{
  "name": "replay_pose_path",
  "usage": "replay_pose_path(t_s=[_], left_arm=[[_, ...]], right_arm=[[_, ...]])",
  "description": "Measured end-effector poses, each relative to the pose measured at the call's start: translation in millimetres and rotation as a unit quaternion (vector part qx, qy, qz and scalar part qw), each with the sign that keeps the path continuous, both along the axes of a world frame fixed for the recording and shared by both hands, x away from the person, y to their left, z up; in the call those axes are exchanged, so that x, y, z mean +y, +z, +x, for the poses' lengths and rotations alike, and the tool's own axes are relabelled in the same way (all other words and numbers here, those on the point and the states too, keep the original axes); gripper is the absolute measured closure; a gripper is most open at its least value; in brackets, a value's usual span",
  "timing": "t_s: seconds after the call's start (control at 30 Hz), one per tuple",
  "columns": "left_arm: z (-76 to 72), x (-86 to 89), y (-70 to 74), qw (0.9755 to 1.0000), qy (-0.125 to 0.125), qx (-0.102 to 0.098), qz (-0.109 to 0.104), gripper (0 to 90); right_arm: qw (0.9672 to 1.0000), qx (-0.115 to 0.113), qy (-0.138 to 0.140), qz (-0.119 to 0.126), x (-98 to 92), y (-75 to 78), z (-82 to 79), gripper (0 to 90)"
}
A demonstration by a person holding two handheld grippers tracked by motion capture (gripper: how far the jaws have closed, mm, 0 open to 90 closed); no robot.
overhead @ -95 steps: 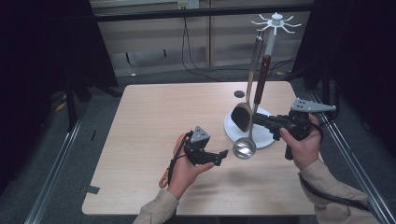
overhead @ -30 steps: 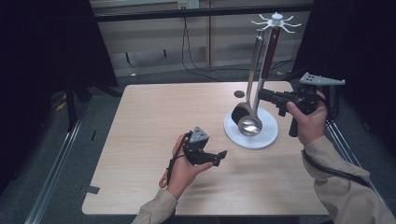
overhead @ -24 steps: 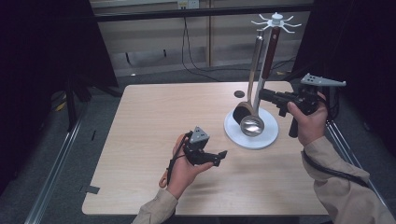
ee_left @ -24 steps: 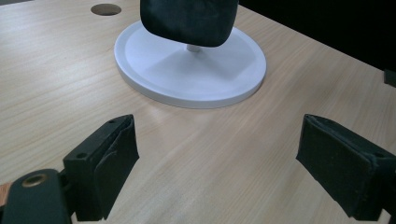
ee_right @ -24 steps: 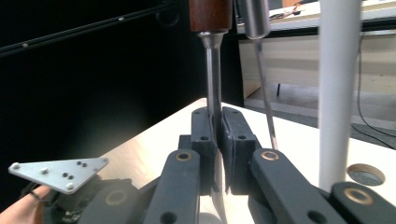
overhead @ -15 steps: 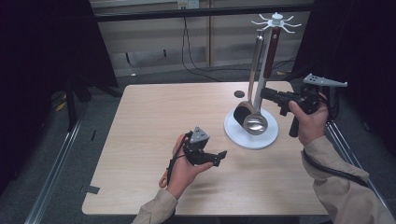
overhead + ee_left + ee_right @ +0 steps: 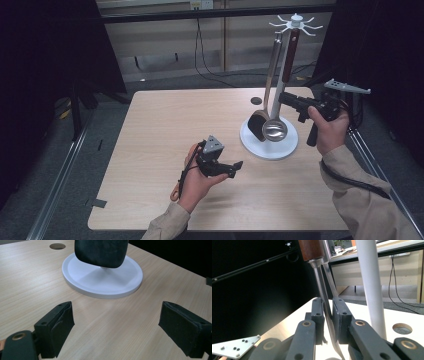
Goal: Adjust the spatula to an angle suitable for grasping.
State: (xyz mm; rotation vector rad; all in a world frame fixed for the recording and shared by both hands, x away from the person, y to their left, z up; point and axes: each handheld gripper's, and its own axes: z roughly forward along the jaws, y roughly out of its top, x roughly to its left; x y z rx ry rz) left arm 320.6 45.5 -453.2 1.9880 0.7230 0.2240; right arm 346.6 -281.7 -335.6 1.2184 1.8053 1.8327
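1. My right gripper's jaws stood narrow, nearly together, and had just been easing apart.
2. The thin metal shaft of the ladle ran down between the pads. It lay against one pad, and a sliver of gap showed at the other, so I read no squeeze on it.
3. Above those jaws, the ladle's brown wooden handle began, with a second metal shaft just beside it.
4. From the high view, that gripper was raised above the white round base of the utensil stand, on its right side, held in my right hand.
5. The ladle hung upright from the hooks at the top of the stand, with its shiny bowl low over the base.
6. A black spatula hung next to it, over the left part of the base.
7. The stand's white pole rose from the middle of the base, just beside the right jaws.
8. My left gripper's jaws stood wide apart, with nothing but bare wood between them.
9. That gripper pointed at the base from the near left, low over the table, well apart from the base.
10. In its view the spatula's black blade hung over the base.
11. A small round hole sat in the tabletop just behind the base.
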Motion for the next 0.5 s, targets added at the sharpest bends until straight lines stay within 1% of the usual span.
replay_pose_path(t_s=[0.13,0.17,0.37,0.43,0.5], left_arm=[[-0.3,0.1,0.3,1.0000,-0.002,-0.001,0.003,12.1],[-0.5,0.0,0.4,1.0000,-0.001,0.000,0.006,12.1],[-0.9,-0.5,0.0,1.0000,-0.003,0.000,0.009,12.1],[-0.9,-0.3,-0.1,1.0000,-0.002,0.000,0.009,12.1],[-1.0,-0.4,0.0,1.0000,-0.002,0.001,0.009,12.1]], right_arm=[[1.0000,-0.003,-0.006,0.002,0.8,-1.3,-0.1,80.3],[1.0000,-0.004,-0.007,0.001,0.8,-1.3,-0.2,80.0],[0.9997,-0.007,-0.018,-0.012,0.5,0.6,-1.7,76.4],[0.9997,-0.009,-0.021,-0.011,-0.2,1.1,-2.3,74.4],[0.9996,-0.011,-0.021,-0.015,-1.2,1.5,-2.8,77.5]])
